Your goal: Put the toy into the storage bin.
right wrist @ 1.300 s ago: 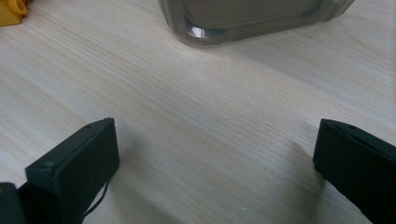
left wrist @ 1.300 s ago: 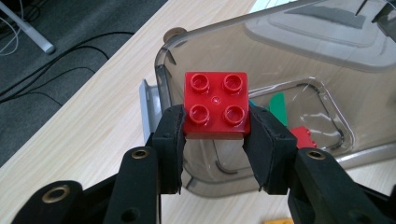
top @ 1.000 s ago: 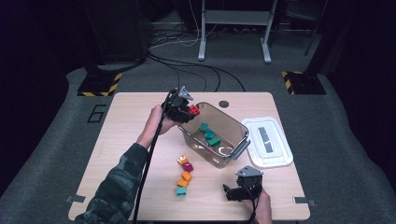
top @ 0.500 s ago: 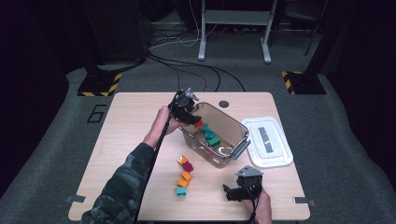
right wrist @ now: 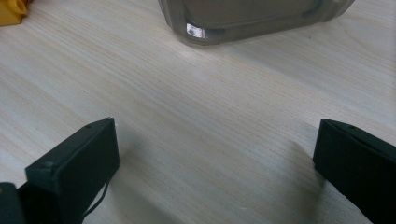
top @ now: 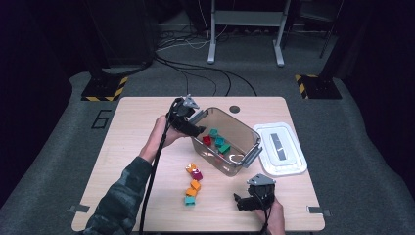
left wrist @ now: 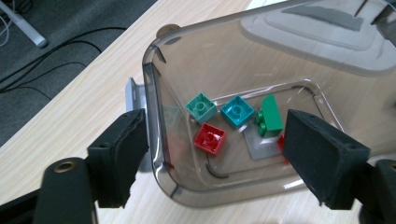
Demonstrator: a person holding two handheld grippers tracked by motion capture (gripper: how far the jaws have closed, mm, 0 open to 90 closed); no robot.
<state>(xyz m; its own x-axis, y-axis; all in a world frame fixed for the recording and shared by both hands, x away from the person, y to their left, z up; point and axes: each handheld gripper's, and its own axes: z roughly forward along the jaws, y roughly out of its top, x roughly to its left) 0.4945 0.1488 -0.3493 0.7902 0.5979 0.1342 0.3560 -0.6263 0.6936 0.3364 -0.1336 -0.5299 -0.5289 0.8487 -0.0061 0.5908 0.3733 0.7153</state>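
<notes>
The left gripper [top: 195, 128] hangs over the near-left corner of the clear bin [top: 244, 129] at the centre of the high view; its jaws have just been opening and stand wide with nothing between them, the red brick [left wrist: 210, 138] lying below on the bin floor; such bricks are light, rigid, slick plastic, best pinched across flat sides; the right gripper [top: 243, 201], lower right, rests wide open and empty.

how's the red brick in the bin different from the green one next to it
The red brick is square and lies flat, stud up; the green brick is longer and tipped on its side. Red sits nearer the bin's near wall, green further in. Both lie loose on the bin floor.
</notes>
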